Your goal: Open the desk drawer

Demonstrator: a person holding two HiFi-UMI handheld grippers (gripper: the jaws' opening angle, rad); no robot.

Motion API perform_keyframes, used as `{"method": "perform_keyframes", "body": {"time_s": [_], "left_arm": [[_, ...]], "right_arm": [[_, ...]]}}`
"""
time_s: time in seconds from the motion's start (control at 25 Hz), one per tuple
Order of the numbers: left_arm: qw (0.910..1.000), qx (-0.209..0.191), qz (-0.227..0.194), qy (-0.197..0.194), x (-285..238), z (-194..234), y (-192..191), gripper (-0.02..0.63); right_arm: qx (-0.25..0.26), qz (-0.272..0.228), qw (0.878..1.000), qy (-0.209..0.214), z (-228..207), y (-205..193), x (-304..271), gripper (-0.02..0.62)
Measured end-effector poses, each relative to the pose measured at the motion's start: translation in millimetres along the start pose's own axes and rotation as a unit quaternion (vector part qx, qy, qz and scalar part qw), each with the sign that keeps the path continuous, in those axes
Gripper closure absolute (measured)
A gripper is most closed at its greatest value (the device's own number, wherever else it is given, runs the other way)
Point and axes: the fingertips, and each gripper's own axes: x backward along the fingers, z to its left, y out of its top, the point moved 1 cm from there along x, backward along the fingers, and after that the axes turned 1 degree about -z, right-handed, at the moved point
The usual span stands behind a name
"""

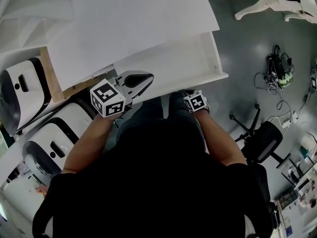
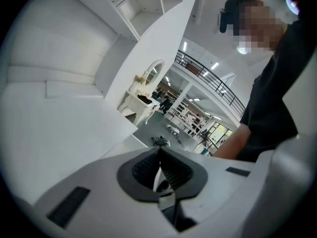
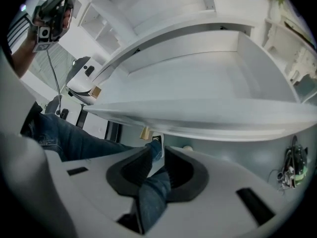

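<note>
Bright even indoor light, fisheye-bent edges, dark vignetted corners, blurred foreground

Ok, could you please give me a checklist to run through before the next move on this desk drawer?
1. Desk drawer stands out from the desk: ok.
2. Drawer pulled to its full travel: cannot tell.
3. Right gripper open, nothing between its jaws: ok.
4. Left gripper shut and empty: ok.
5. Right gripper below the drawer's front edge, not on it: ok.
</note>
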Motion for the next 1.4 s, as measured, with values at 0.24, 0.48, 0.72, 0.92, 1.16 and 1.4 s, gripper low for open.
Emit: {"method": "perform_keyframes", "body": {"time_s": [0.24, 0.48, 0.72, 0.92, 1.16, 1.4], "left_arm": [[0.9997, -0.009, -0.019, 0.011, 4, -8, 13, 0.597], [0.9985, -0.023, -0.04, 0.029, 8, -18, 28, 0.597], [0.9963, -0.03, -0.061, 0.053, 13, -31, 38, 0.597], [0.9931, -0.035, -0.084, 0.074, 16, -43, 47, 0.597], [0.9884, -0.05, -0.106, 0.096, 22, -54, 61, 0.597], [0.9842, -0.055, -0.121, 0.117, 33, -66, 66, 0.597]], "right_arm": [[0.009, -0.008, 1.0, -0.01, -13, 4, 42, 0.531], [0.019, -0.022, 1.0, -0.006, -19, 9, 76, 0.541], [0.049, -0.057, 0.997, 0.0, -22, 40, 106, 0.546], [0.074, -0.088, 0.993, 0.005, -23, 74, 126, 0.546], [0.098, -0.118, 0.988, 0.006, -29, 109, 151, 0.548], [0.103, -0.147, 0.984, 0.002, -36, 133, 177, 0.549]]}}
